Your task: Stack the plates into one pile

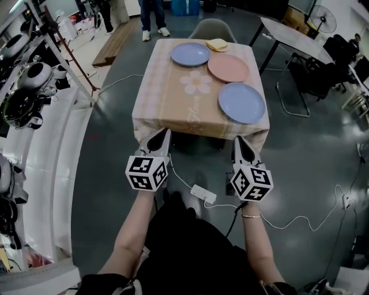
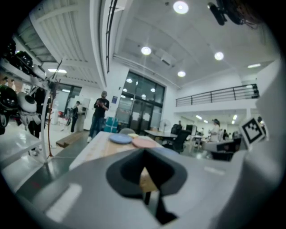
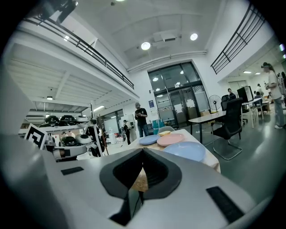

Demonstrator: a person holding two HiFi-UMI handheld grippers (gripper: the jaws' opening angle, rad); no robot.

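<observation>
Three plates lie apart on the cloth-covered table (image 1: pixel 173 103): a blue plate (image 1: pixel 241 102) near the front right, a pink plate (image 1: pixel 228 67) behind it, and a second blue plate (image 1: pixel 190 54) at the back. My left gripper (image 1: pixel 161 136) hangs shut just before the table's near edge on the left. My right gripper (image 1: pixel 243 144) is shut too, below the near blue plate (image 3: pixel 185 151). Neither holds anything. In the right gripper view the pink plate (image 3: pixel 170 139) and the far blue plate (image 3: pixel 149 140) line up beyond it. The left gripper view shows the far blue plate (image 2: pixel 119 138) and pink plate (image 2: pixel 144 142).
A yellow sponge-like thing (image 1: pixel 217 44) lies at the table's far edge by a grey chair (image 1: pixel 212 27). A white power strip (image 1: pixel 203 193) and cables lie on the floor between my arms. A person (image 1: pixel 152 17) stands beyond the table. Shelves with helmets (image 1: pixel 23 86) line the left.
</observation>
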